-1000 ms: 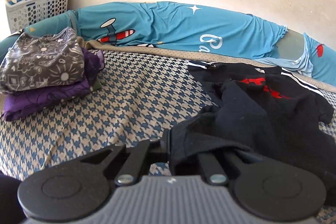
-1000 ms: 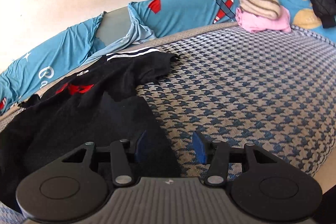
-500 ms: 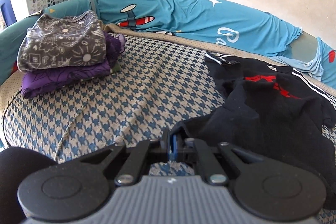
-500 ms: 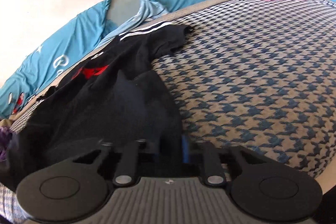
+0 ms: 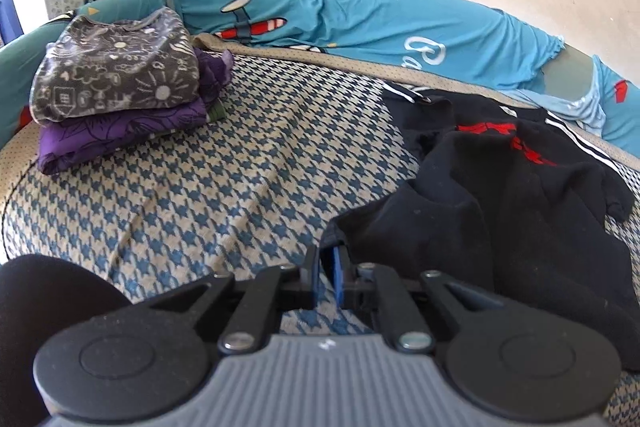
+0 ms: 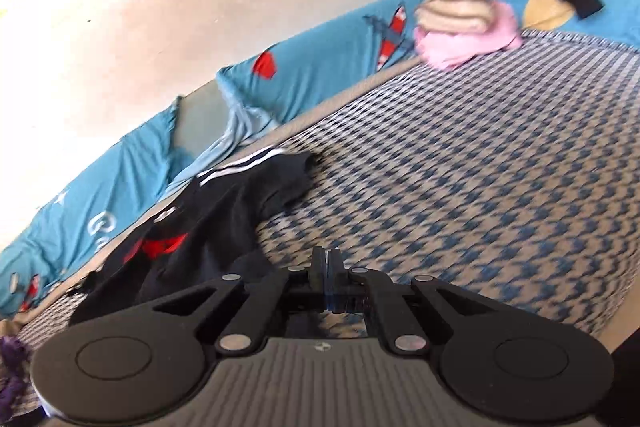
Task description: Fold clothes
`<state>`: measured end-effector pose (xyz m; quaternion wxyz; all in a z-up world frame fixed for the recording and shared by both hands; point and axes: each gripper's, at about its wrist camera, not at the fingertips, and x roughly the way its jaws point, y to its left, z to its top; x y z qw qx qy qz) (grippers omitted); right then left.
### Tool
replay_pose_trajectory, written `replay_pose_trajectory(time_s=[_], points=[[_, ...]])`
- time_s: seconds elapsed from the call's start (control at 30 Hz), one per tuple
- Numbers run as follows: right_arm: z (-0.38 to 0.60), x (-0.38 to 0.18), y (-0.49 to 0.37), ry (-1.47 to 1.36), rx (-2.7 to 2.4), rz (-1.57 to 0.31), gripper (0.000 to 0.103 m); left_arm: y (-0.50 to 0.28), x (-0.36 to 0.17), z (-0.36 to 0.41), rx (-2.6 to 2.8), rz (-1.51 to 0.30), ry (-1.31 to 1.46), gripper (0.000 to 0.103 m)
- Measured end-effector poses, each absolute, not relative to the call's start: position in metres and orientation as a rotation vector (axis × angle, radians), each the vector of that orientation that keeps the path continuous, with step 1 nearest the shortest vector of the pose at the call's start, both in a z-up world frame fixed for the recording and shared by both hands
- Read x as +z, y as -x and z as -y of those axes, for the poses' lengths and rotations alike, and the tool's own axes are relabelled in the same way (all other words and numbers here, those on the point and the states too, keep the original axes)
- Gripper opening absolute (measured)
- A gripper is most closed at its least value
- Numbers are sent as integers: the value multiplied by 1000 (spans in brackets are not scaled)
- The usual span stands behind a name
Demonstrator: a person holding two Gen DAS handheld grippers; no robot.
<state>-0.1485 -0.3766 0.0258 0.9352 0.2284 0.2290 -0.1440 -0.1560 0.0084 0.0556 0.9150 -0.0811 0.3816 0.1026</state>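
Now — black shirt (image 5: 500, 211) rumpled on bed (image 5: 224, 179), far side | left tongs (image 5: 328, 273) narrowly parted at its near hem, grip unclear | right tongs (image 6: 327, 277) pressed together, seemingly empty | judgement: pull hem taut, keep corners level, lay flat | folded stack (image 5: 116, 83) well apart.

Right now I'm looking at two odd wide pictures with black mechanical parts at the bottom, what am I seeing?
Those black parts are two handheld grippers, one in each of a person's hands, each with a fisheye camera looking along its fingers. One picture comes from the left gripper, the other from the right gripper. Both look over a bed with a houndstooth blanket. On it lie a crumpled black T-shirt and a stack of folded clothes. The left gripper is nearly closed beside the shirt's edge; whether it grips fabric is unclear. The right is shut and seems empty.
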Motion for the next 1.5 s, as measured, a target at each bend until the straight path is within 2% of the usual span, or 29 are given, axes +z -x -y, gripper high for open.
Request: replay_pose_trajectory(time_s=[0.07,0.2,0.23,0.3,0.37,0.43,0.6,0.73,0.77,0.8,0.87,0.97,1.33,1.5], points=[[377,24,149,-477,-264,-505,5,158,52,-5,189,-801,160,12],[377,18,149,-491,-204,-586,6,165,44,-2,167,-830,159,27],[377,14,151,-500,-195,-609,8,166,42,-1,160,-835,159,27],[378,8,155,-529,-173,-649,18,166,36,3,126,-851,161,29],[376,3,157,-547,-161,-666,37,166,31,7,97,-862,159,33],[372,-1,158,-550,-151,-680,43,166,28,10,85,-863,150,34],[363,-10,151,-539,-130,-715,49,167,22,16,57,-866,126,38],[353,-15,145,-485,-130,-723,49,167,16,21,34,-869,107,39],[350,-15,144,-467,-124,-718,46,167,15,22,28,-869,102,40],[346,-14,144,-450,-117,-713,41,167,14,24,22,-870,97,41],[342,-14,141,-431,-97,-715,17,167,11,26,11,-871,88,42],[339,-13,139,-434,-74,-712,8,171,9,33,-29,-867,62,44],[332,27,120,-496,90,-578,6,180,-2,67,-169,-859,-43,45],[332,44,96,-489,134,-547,6,179,-7,75,-167,-845,-87,51]])
